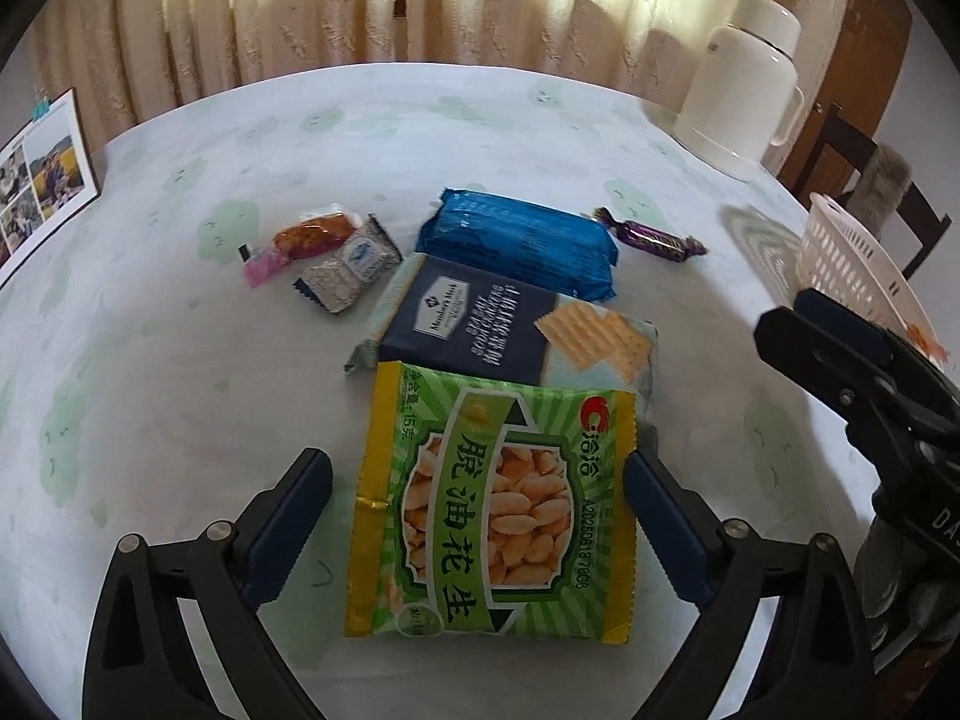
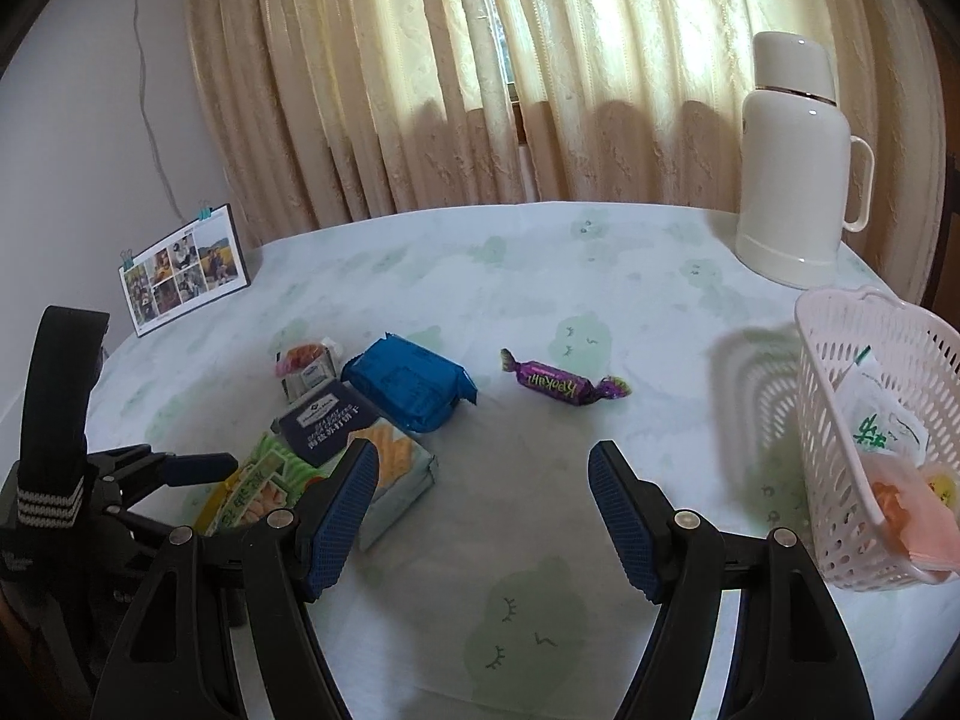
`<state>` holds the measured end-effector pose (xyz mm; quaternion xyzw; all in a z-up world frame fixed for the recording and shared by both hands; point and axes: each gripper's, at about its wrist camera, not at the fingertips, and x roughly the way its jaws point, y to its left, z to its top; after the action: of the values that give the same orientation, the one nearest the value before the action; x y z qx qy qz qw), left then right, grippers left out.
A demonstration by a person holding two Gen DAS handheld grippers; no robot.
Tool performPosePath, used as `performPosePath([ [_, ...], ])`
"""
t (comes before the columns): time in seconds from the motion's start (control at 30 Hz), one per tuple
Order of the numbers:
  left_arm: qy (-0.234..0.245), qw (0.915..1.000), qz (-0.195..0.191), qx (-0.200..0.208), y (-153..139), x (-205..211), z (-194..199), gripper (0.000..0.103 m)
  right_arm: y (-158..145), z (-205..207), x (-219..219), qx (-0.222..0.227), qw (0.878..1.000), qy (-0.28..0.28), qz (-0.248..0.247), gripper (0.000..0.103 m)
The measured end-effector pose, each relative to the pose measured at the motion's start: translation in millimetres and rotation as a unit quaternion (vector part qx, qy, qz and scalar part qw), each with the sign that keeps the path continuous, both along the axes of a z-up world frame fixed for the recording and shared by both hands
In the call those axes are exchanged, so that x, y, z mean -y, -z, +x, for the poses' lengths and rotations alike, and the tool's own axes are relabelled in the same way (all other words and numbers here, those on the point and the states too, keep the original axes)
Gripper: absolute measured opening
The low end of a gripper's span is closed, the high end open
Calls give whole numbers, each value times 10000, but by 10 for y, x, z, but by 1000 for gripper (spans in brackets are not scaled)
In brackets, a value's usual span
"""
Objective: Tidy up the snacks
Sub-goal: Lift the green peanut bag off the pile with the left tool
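In the left wrist view a green-and-yellow peanut packet (image 1: 492,504) lies flat on the cloth, its far edge over a navy cracker pack (image 1: 480,318). My left gripper (image 1: 477,480) straddles the packet, open, with a clear gap at the left finger (image 1: 288,528). Behind lie a blue pack (image 1: 522,240), a purple candy (image 1: 648,237) and two small wrapped snacks (image 1: 312,234). My right gripper (image 2: 483,456) stands open over bare cloth, with the purple candy (image 2: 564,381) beyond it. A pink basket (image 2: 840,420) at the right holds several wrappers.
A white thermos jug (image 2: 792,162) stands at the back right, near the curtain. A photo card (image 2: 180,270) leans at the back left. The table (image 2: 540,600) has a pale green patterned cloth. A chair back (image 1: 882,180) shows behind the basket (image 1: 852,258).
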<state>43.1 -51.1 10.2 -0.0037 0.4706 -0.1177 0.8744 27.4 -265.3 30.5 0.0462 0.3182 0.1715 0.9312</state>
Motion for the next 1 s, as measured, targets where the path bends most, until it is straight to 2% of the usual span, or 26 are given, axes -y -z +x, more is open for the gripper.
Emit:
performPosePath([
  [0.37, 243, 9996, -133, 30, 0, 6, -56, 98, 35, 40, 4, -127, 9999, -15, 48, 74],
  [0.47, 441, 9989, -125, 39, 4, 40, -94, 99, 41, 42, 3, -145, 9999, -30, 55, 74],
  [0.73, 728, 9971, 187, 68, 36, 185, -126, 100, 65, 58, 22, -233, 9996, -41, 119, 75],
  [0.87, 684, 9960, 576, 95, 73, 268, -127, 100, 81, 64, 4, -263, 9996, -60, 101, 75],
  [0.93, 658, 9960, 584, 124, 70, 265, -130, 97, 89, 61, -4, -278, 9996, -68, 82, 75],
  [1.0, 552, 9968, 559, 163, 54, 230, -129, 88, 100, 68, -6, -300, 9995, -71, 74, 75],
])
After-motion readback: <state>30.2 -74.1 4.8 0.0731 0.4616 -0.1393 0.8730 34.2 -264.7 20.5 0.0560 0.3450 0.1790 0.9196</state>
